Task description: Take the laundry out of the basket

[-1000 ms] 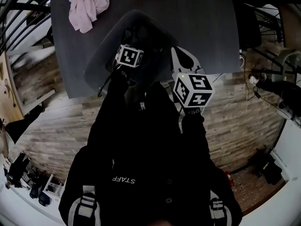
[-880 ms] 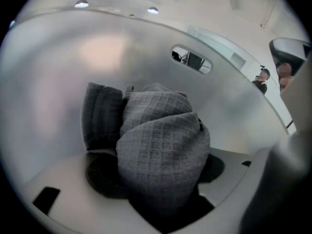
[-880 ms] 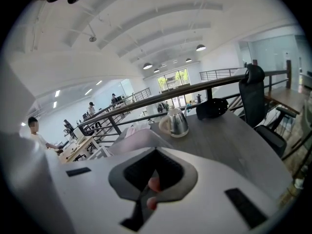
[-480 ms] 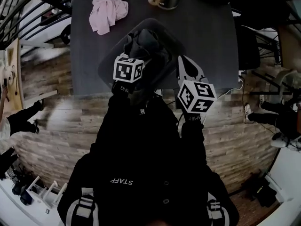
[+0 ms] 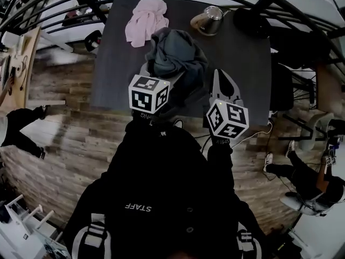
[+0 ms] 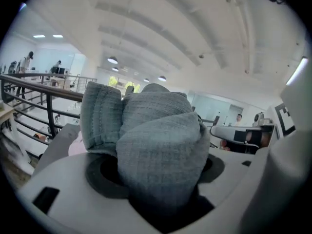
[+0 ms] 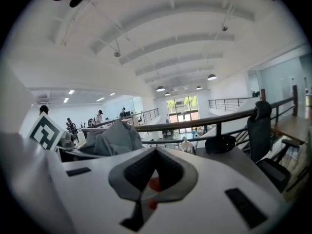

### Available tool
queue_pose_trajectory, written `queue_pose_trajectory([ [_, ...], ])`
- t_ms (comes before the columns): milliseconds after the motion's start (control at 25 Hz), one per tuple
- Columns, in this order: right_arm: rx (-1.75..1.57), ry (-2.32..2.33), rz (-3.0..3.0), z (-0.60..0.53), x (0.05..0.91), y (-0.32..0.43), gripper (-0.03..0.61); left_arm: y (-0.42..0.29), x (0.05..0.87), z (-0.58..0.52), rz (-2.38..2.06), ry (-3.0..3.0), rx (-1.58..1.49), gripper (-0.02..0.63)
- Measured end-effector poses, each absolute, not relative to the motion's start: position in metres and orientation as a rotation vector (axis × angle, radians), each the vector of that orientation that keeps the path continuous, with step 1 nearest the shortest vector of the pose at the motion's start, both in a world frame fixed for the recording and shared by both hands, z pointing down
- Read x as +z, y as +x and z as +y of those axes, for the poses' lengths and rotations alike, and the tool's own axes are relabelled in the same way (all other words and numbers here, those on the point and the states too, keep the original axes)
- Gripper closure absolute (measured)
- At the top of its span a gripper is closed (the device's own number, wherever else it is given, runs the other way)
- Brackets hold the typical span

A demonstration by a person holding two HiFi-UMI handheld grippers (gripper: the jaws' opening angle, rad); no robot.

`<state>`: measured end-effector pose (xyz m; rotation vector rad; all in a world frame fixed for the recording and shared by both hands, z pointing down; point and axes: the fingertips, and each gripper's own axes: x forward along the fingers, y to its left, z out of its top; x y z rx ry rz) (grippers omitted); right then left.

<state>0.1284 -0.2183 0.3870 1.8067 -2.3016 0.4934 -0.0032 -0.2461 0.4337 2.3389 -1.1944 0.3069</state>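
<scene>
A grey-blue garment (image 5: 175, 55) is bunched up above the dark table (image 5: 116, 74) and hides the basket beneath it. My left gripper (image 6: 158, 177) is shut on a thick fold of this grey-blue garment (image 6: 156, 145), which fills the left gripper view. In the head view only the left gripper's marker cube (image 5: 149, 93) shows, at the garment's near edge. My right gripper (image 5: 222, 82) hovers to the right of the garment, white jaws together with nothing in them. In the right gripper view the right gripper (image 7: 155, 172) is shut and the garment (image 7: 114, 138) rises to its left.
A pink garment (image 5: 145, 18) lies at the table's far left. A metal pot (image 5: 207, 20) and a black round object (image 5: 250, 20) stand at the far right. A black railing (image 5: 54, 9) runs behind the table. A black chair (image 7: 258, 126) stands to the right.
The grey-blue garment has come up in my left gripper and now stands as a taller heap over the basket. The view has tipped, so the table sits lower in frame. The right gripper keeps its place.
</scene>
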Motion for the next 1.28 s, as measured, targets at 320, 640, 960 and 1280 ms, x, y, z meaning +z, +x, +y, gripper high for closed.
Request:
queue_pose_trajectory([
  [320,0.237,1.887,-2.347,-0.221,0.334,0.116,0.565,-0.03,0.356,-0.248,-1.373,2.465,0.083,0.261],
  [640,0.089,1.931,-2.39,-0.218,0.294,0.113,0.565,-0.03,0.302,-0.244,-1.465,2.608,-0.094,0.261],
  [960,0.001,1.997,-2.413,-0.219,0.267,0.116,0.565,-0.037,0.259,-0.242,-1.557,2.692,-0.216,0.26],
  [1280,-0.029,2.015,-2.434,-0.212,0.258,0.112,0.565,-0.04,0.25,-0.238,-1.564,2.702,-0.236,0.259],
])
